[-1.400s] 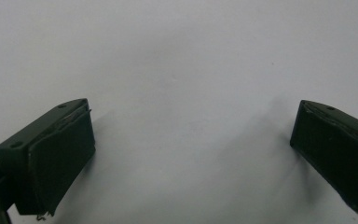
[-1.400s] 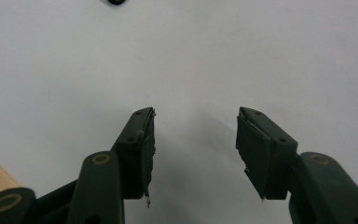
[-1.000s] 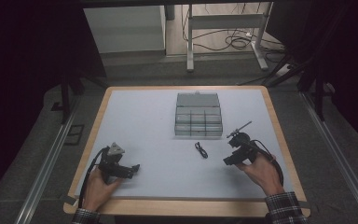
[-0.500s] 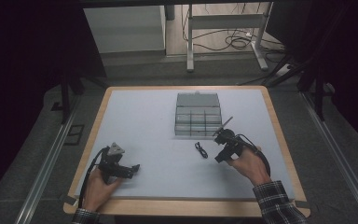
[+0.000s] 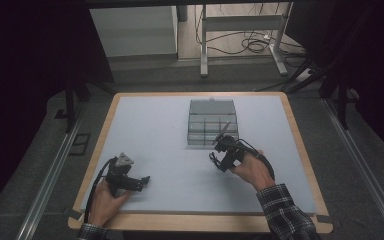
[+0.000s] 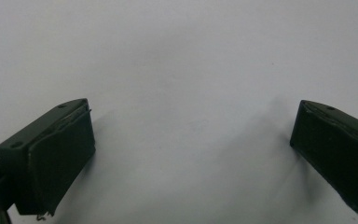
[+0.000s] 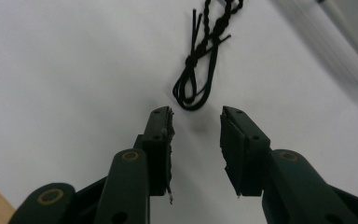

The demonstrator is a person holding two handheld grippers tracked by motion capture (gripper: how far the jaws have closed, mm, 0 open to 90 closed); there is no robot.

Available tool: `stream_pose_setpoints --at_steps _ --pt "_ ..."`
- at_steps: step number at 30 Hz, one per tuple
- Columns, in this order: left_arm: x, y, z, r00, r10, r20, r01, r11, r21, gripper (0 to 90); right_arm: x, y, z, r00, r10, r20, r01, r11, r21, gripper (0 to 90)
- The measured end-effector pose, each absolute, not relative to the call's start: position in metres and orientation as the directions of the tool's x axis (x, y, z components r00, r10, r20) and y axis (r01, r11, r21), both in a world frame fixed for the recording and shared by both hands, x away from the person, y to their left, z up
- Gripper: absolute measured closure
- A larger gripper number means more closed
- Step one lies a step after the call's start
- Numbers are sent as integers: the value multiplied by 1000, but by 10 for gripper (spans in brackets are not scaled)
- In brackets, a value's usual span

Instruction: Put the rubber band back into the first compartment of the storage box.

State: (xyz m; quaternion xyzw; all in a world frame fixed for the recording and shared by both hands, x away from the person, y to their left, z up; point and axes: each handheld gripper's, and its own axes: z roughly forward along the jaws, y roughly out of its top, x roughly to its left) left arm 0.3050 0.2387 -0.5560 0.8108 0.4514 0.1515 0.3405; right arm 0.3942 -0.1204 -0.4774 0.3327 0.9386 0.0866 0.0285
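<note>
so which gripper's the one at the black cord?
The right gripper. Its open jaws point at the black cord lying just ahead of their tips on the mat. The left gripper sits near the table's front left, jaws wide over bare mat.

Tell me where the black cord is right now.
In the right gripper view the black cord lies on the white table just ahead of the open right gripper; in the high view it lies near the compartment box.
</note>
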Motion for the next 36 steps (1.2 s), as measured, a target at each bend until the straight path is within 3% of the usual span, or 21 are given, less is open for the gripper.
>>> stream_pose_setpoints --at_steps 15,21,36 --pt "305 239 -556 546 835 -62 629 -360 689 0 409 -93 -494 -791 611 -35 606 791 85 689" --pt "305 239 -556 546 835 -62 629 -360 689 0 413 -94 -494 -778 628 -18 625 777 76 839" --pt "305 239 -556 546 835 -62 629 -360 689 0 410 -99 -469 -770 637 36 638 765 92 860"
